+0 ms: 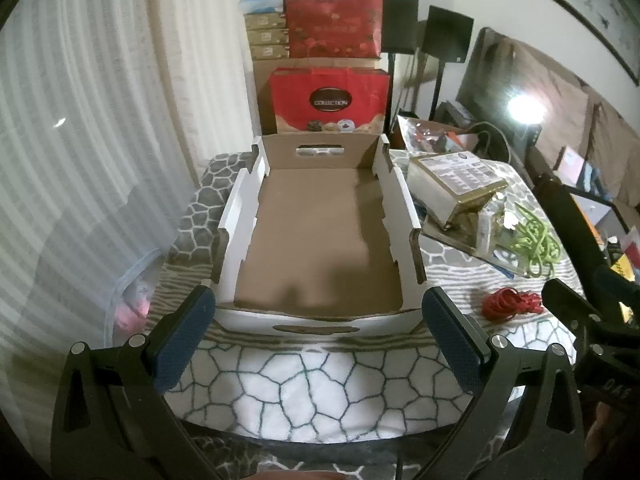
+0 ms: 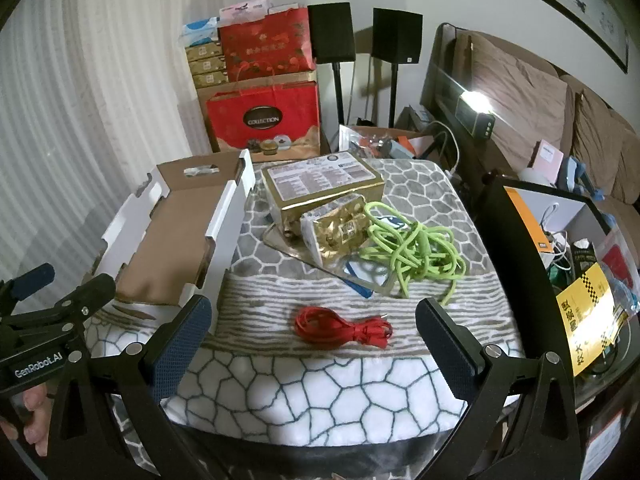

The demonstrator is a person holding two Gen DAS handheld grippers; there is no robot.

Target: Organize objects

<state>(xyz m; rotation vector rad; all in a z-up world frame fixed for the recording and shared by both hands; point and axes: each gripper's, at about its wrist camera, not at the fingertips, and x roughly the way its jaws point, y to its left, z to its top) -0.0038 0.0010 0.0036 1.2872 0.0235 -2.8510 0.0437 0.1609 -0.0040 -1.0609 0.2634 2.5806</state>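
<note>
The red paper gift bag [image 2: 266,120] behind the desk bore "COLLECTION" on a dark oval; the black body of the left tongs [image 2: 38,364] read "GenRobot.AI".

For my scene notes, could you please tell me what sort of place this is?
Probably a home living room: a sofa along the wall, speakers on stands, and stacked gift boxes behind a blanket-covered table.
</note>
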